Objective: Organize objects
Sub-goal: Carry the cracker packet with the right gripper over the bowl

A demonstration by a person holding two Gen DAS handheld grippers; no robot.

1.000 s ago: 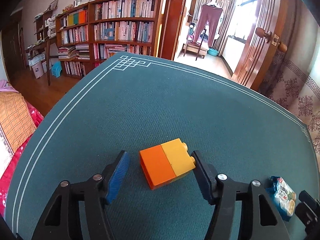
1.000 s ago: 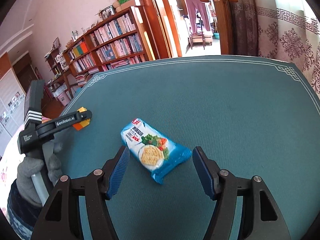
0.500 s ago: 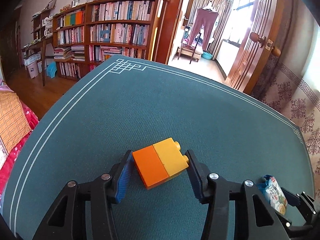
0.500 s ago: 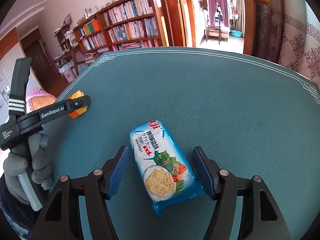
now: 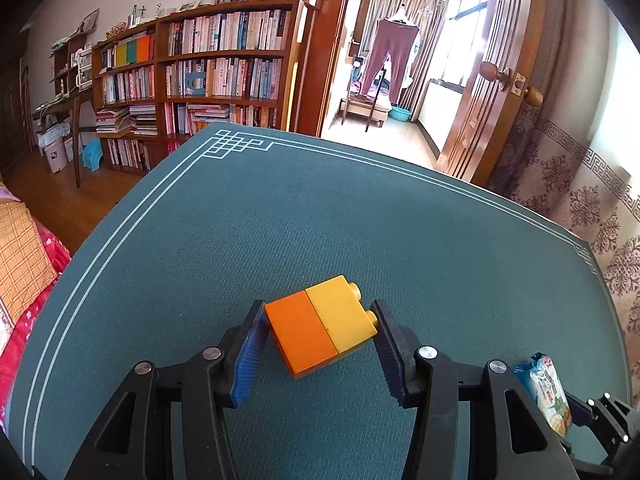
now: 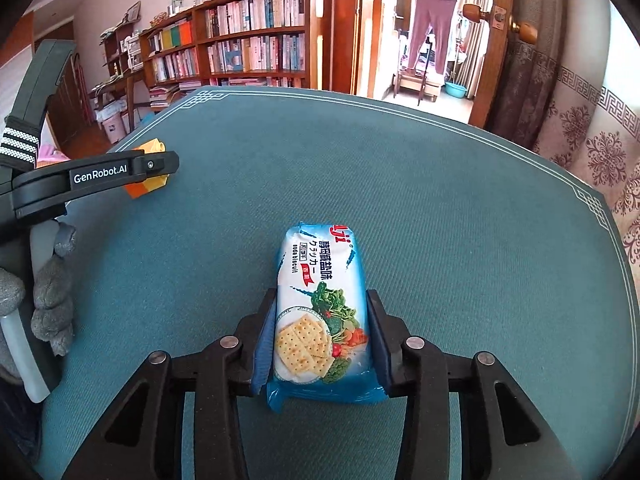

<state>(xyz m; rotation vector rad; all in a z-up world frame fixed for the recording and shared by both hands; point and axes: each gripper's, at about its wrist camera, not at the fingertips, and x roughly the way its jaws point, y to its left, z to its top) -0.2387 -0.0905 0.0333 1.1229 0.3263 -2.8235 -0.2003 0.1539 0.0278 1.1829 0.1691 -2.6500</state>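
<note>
**Both grips brought in**

Since a second ago, the right hand-held gripper (image 6: 320,340) has been swung square to the cracker pack (image 6: 320,312); its jaws are closing on the pack's sides, on the tabletop (image 6: 460,208). The left hand-held gripper (image 5: 318,342) is clamped on the blocks (image 5: 322,330). Crackers are light, crushable: gentle mid-side pinch advised.

Right gripper (image 6: 320,340) jaws closing, both pads against the sides of the soda biscuit pack (image 6: 320,312) lying on the teal table mat (image 6: 460,220). Left gripper (image 6: 160,164) at frame left, orange-yellow block (image 6: 146,188) partly hidden behind its finger; grey-gloved hand (image 6: 52,292) below it.
</note>
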